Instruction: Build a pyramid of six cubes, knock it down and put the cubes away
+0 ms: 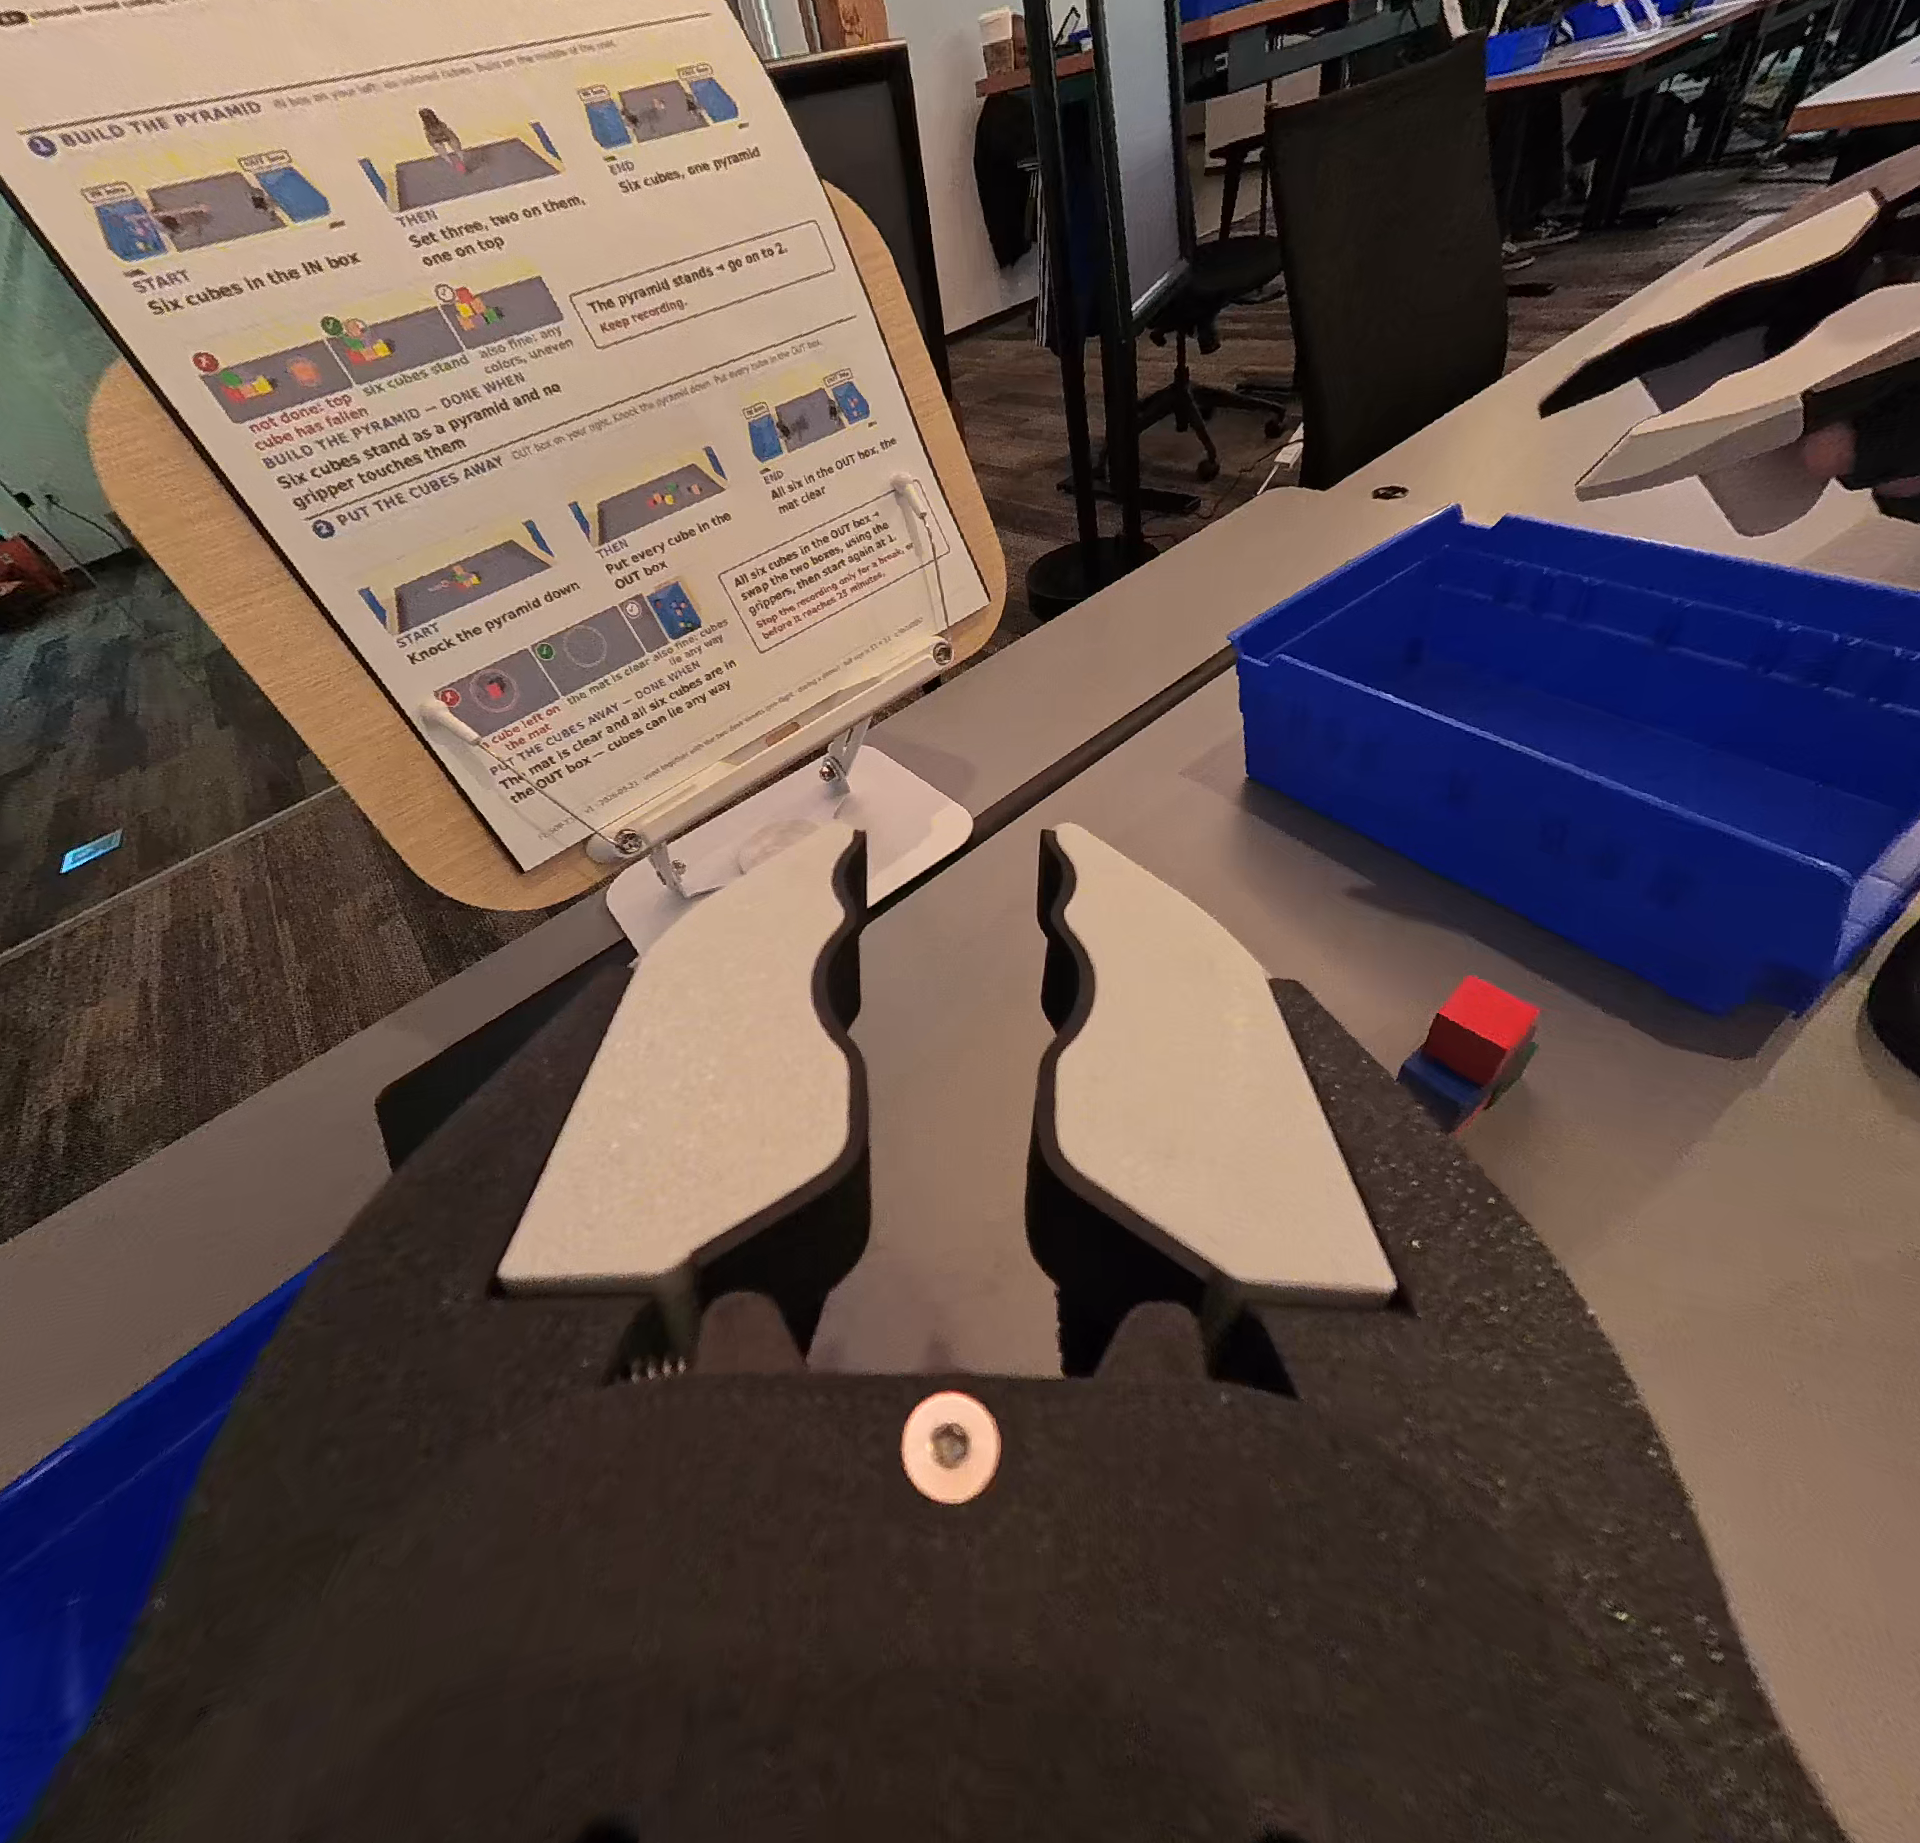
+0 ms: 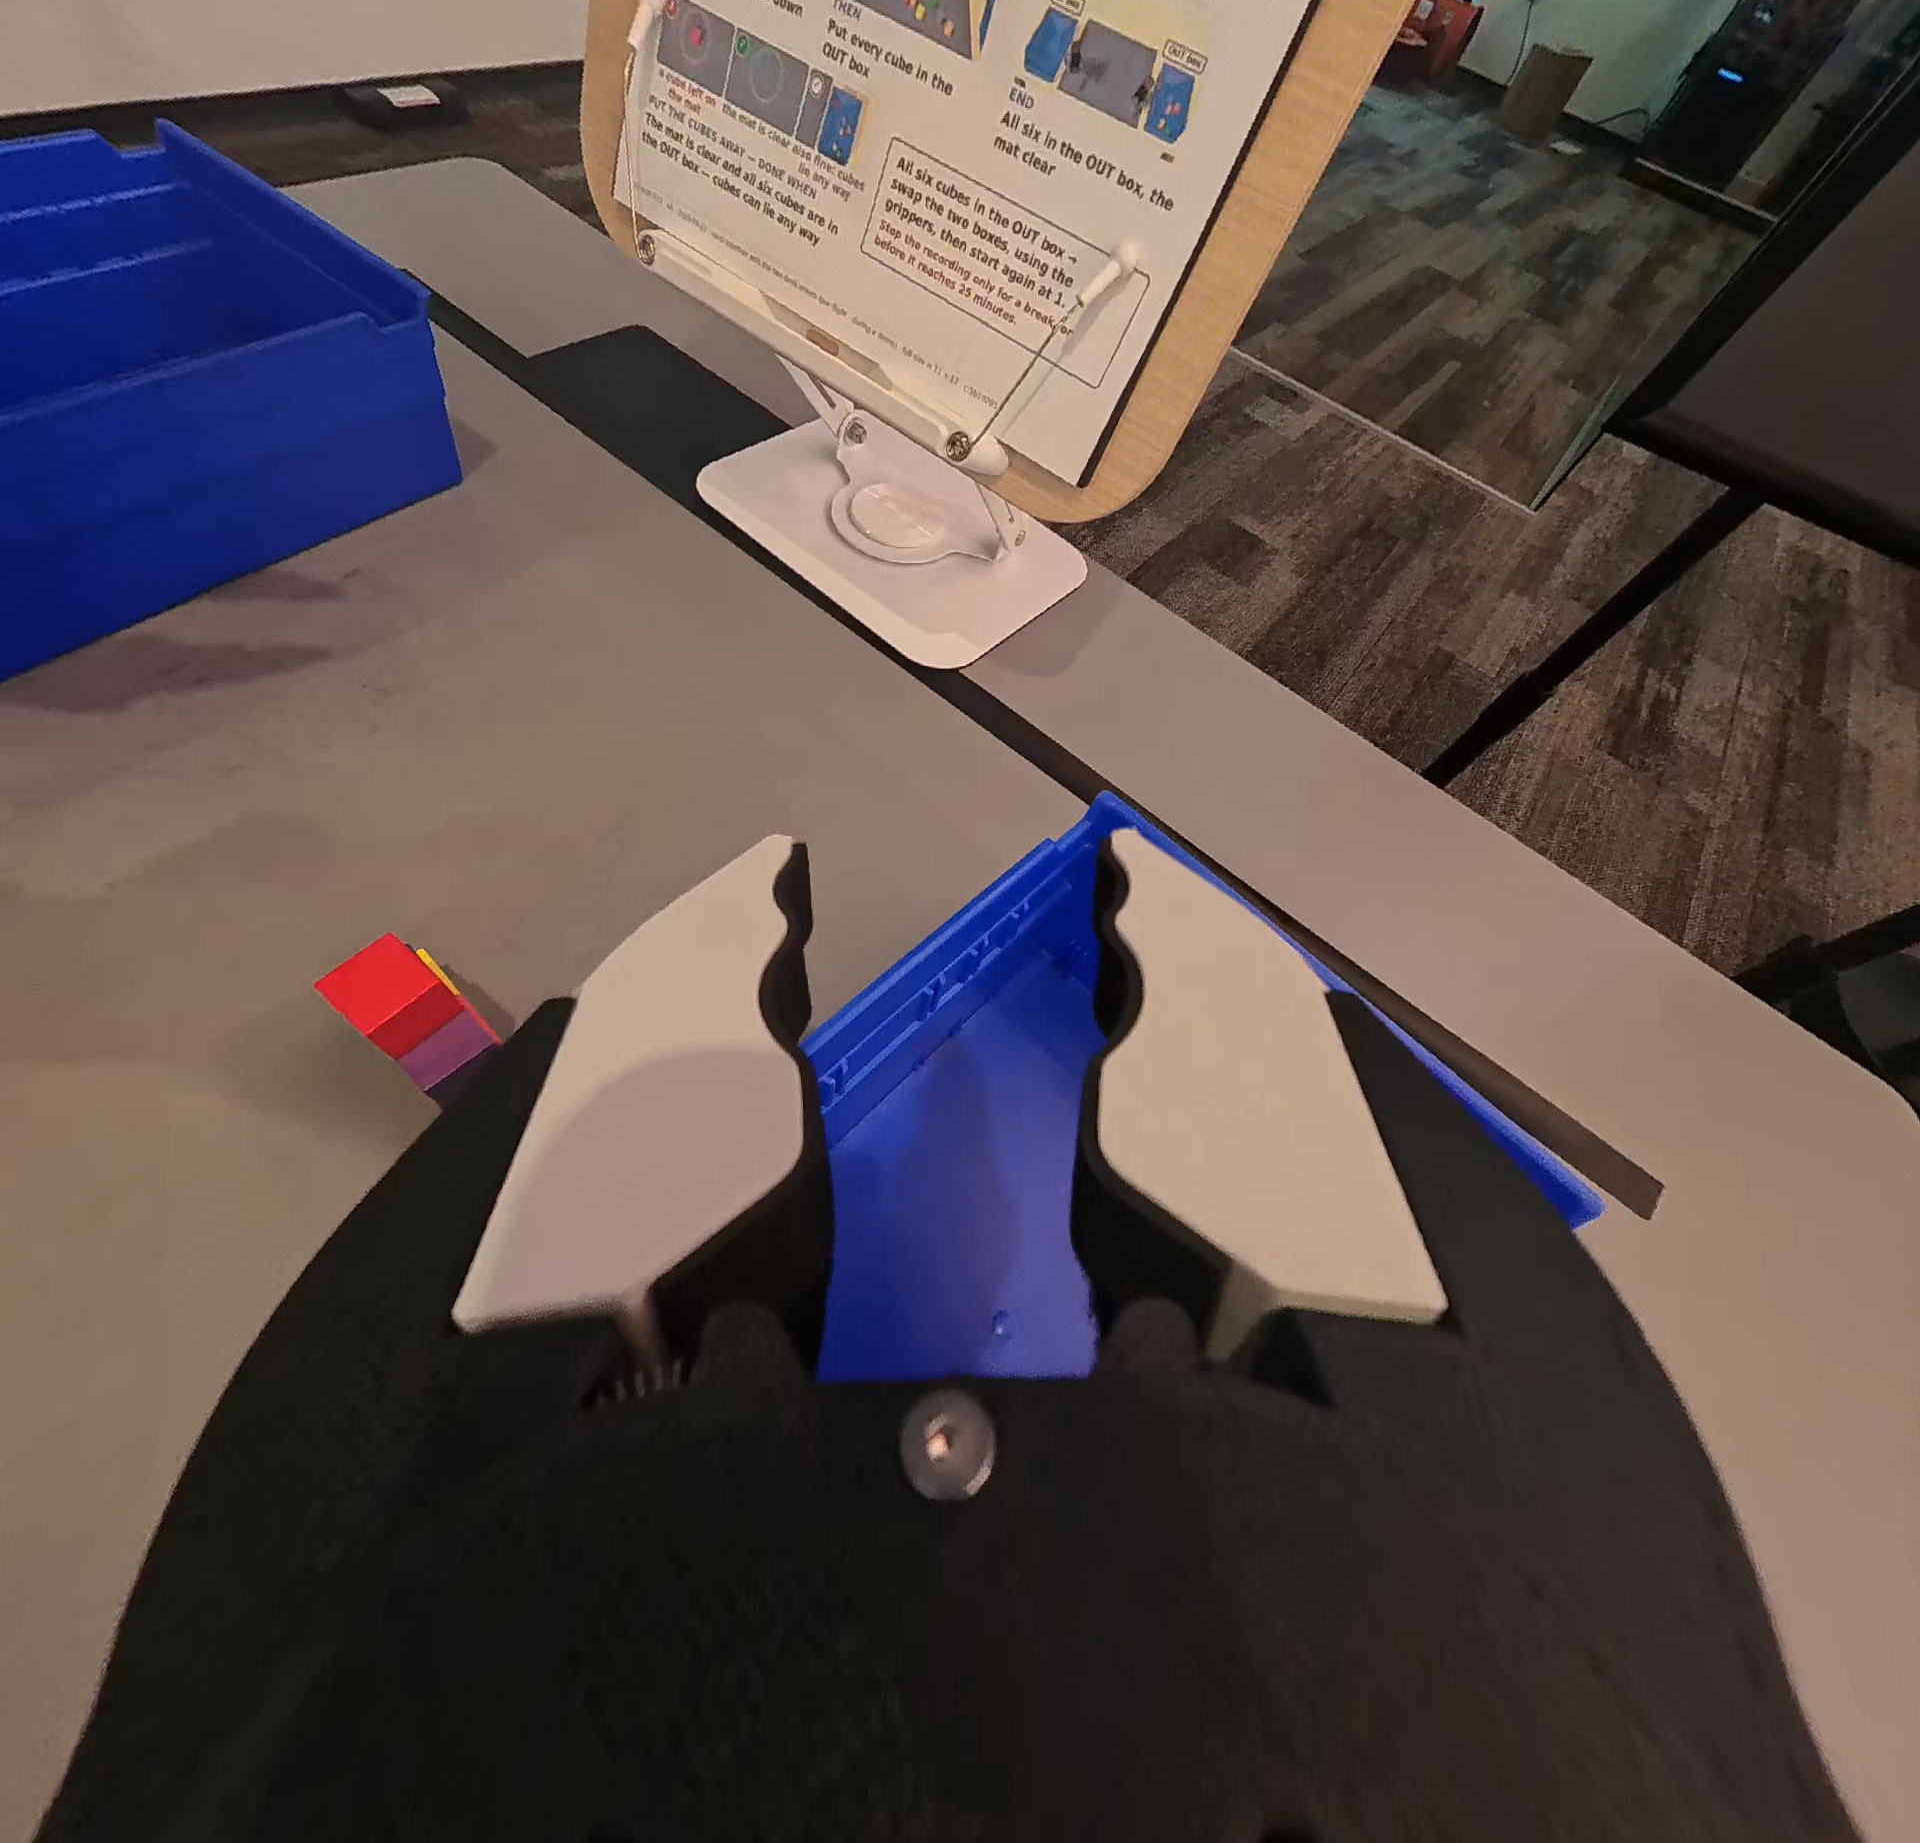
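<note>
A small stack of coloured cubes [image 1: 1475, 1050] stands on the grey table, with a red cube [image 2: 390, 988] on top. Blue and green cubes show below it in the left wrist view. Purple [image 2: 449, 1055] and yellow cubes show below it in the right wrist view, where my right finger hides part of the stack. My left gripper [image 1: 953, 848] is open and empty, above the table and left of the stack. My right gripper [image 2: 951, 848] is open and empty above a blue bin [image 2: 966, 1118]. It also shows in the left wrist view [image 1: 1564, 448], over the far side of that bin [image 1: 1558, 713].
A second blue bin [image 2: 208, 339] sits at the left of the table; its corner shows under my left gripper [image 1: 104, 1481]. An instruction sheet on a white stand [image 2: 894, 557] stands at the table's far edge [image 1: 790, 837]. Chairs and desks lie beyond. The grippers' ends are close to 30 cm from one another. The left gripper is farther from the red cube [image 2: 390, 988], some 25 cm, than the right, some 20 cm. The left camera catches it too, in the left wrist view [image 1: 1489, 998].
</note>
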Demonstrator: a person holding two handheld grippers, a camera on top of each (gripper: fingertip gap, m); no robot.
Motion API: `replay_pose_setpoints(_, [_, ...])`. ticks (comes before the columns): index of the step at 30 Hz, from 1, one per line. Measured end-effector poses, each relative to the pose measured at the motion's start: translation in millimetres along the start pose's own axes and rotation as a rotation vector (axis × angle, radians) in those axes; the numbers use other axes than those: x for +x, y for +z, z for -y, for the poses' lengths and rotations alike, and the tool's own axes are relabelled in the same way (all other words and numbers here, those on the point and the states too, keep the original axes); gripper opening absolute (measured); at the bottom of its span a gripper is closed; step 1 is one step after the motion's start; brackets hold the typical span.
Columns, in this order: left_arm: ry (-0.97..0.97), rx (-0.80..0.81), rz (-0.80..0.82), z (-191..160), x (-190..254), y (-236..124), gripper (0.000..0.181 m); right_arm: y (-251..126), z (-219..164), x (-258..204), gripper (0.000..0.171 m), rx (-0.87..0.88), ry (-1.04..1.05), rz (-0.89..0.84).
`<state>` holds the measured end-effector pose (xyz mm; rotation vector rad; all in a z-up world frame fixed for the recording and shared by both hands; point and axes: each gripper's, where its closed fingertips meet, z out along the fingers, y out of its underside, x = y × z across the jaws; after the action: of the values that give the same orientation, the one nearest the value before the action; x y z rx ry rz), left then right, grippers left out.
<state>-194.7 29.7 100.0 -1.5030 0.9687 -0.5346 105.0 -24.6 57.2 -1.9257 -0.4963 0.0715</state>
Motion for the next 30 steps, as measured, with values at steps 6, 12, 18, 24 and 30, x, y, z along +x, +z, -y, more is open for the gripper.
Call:
replay_pose_setpoints(6, [-0.007,0.002,0.002,0,-4,-2,0.029,0,2,-4,0.052,-0.004,-0.019,0.005])
replay_pose_setpoints(12, [0.008,-0.020,-0.009,-5,-1,2,0.027,4,-2,-4,0.052,-0.027,-0.025,0.006])
replay_pose_setpoints(18, [0.023,-0.040,-0.019,-9,3,6,0.027,5,-4,-4,0.051,-0.036,-0.023,0.011])
replay_pose_setpoints(24, [0.028,-0.042,-0.014,-8,2,4,0.026,5,-5,-4,0.050,-0.036,-0.022,0.018])
replay_pose_setpoints(30, [0.025,-0.039,-0.011,-8,1,3,0.025,7,-7,-6,0.045,-0.044,-0.033,0.033])
